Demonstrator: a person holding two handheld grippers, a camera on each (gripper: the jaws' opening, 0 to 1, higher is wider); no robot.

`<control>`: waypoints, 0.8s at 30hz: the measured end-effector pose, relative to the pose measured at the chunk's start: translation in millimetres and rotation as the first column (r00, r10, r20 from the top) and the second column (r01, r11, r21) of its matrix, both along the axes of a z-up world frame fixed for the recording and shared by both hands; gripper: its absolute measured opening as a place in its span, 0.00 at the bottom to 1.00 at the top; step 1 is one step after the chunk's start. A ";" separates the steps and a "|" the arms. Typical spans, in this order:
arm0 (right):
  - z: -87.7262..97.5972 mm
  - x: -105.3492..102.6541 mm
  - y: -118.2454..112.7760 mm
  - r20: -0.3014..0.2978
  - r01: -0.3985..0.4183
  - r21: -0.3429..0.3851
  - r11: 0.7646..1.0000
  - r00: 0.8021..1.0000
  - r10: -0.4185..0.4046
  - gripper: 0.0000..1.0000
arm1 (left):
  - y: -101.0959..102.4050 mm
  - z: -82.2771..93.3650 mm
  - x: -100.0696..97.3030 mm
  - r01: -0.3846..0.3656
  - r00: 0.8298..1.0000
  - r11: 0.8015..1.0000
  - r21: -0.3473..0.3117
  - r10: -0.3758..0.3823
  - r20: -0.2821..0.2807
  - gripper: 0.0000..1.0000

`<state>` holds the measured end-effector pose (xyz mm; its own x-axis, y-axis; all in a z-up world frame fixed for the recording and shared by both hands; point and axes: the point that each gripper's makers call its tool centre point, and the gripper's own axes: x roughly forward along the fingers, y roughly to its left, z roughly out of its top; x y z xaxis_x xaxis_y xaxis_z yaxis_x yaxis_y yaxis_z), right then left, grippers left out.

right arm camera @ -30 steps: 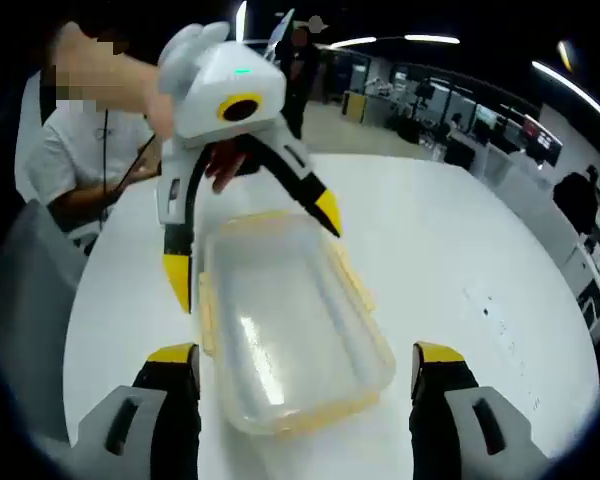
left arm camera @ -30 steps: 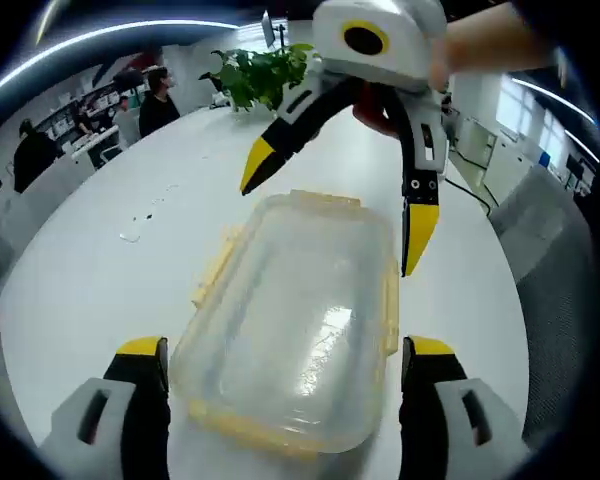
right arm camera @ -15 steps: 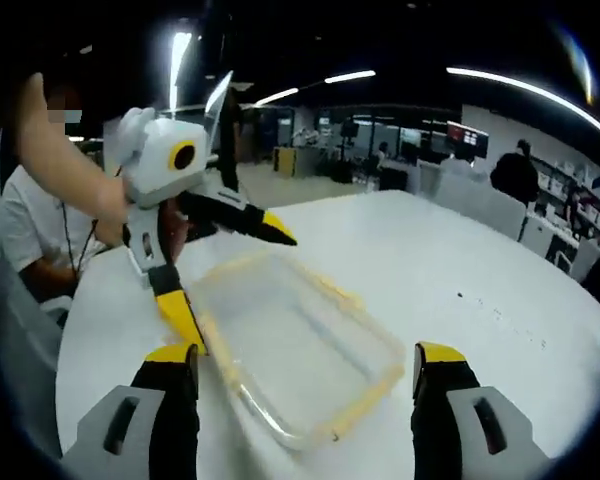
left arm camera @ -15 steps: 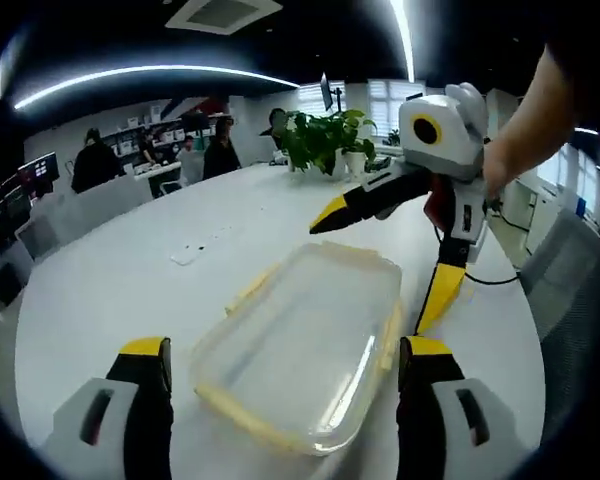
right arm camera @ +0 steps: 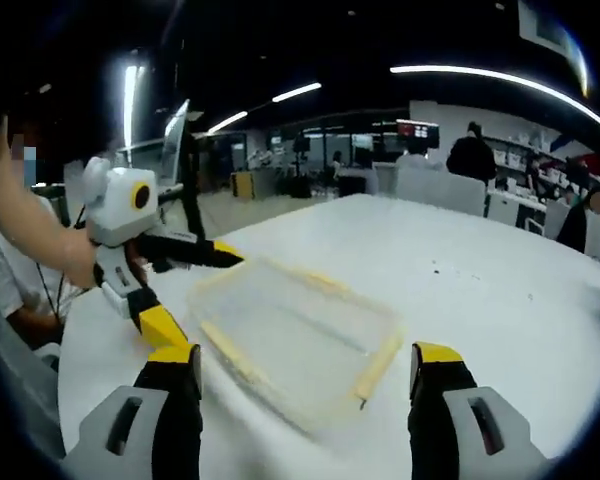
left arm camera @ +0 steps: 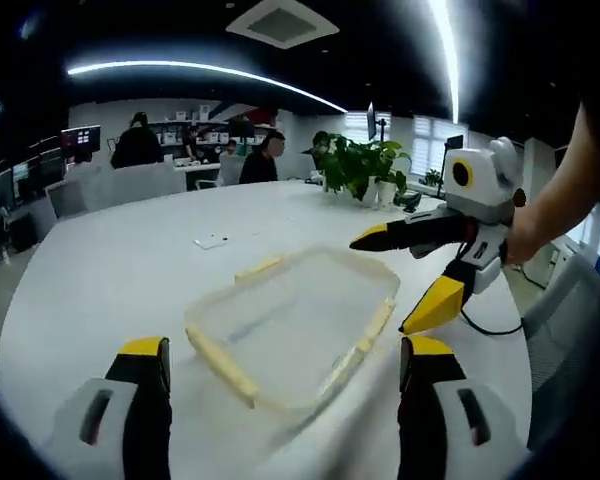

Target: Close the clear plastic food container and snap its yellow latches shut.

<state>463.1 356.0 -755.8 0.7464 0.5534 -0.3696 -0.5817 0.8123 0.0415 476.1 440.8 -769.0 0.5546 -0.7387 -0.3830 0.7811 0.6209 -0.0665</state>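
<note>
The clear plastic container [left arm camera: 295,322] lies flat on the white table [left arm camera: 110,270] with its lid on. Yellow latches [left arm camera: 223,366] stick out along its edges, one of them at the near right end [right arm camera: 373,367] in the right gripper view. My left gripper [left arm camera: 285,352] is open, its jaws wider than the container's near end and short of it. It also comes in from the left [right arm camera: 205,300], open, beside the container [right arm camera: 290,335]. My right gripper [right arm camera: 305,357] stands open before the container, and appears at the far right corner [left arm camera: 390,283], open, a hand holding it.
A potted plant [left arm camera: 360,165] stands at the table's far side, and a small flat item [left arm camera: 212,241] lies on the table. A grey chair [left arm camera: 570,320] is at the right. A seated person in a white shirt [right arm camera: 15,285] is close on the left. More people stand far back.
Both grippers have drawn back and dropped low from above the container to either end of it, both still open. The container has stayed in place on the table.
</note>
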 end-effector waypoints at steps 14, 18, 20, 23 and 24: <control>-3.9 -14.8 -1.8 -0.026 0.048 0.034 0.998 0.999 -0.047 0.85 | 6.0 -8.9 -13.6 -0.036 0.999 0.999 -0.007 0.036 -0.037 0.93; -2.0 -21.9 -4.6 -0.029 0.059 0.036 0.998 0.998 -0.058 0.85 | 10.2 -4.2 -19.8 -0.042 0.998 0.999 -0.013 0.042 -0.036 0.93; -1.5 -23.7 -8.1 -0.034 0.078 0.039 0.996 0.996 -0.077 0.85 | 12.4 -2.4 -23.9 -0.042 0.998 0.999 -0.012 0.041 -0.038 0.93; 1.9 -29.4 -9.7 -0.037 0.092 0.053 0.994 0.995 -0.090 0.85 | 14.5 -1.1 -29.1 -0.037 0.999 0.999 -0.007 0.037 -0.034 0.93; 1.2 -30.7 -9.6 -0.037 0.091 0.051 0.995 0.995 -0.089 0.85 | 14.5 -1.3 -29.4 -0.037 0.999 0.999 -0.007 0.037 -0.034 0.93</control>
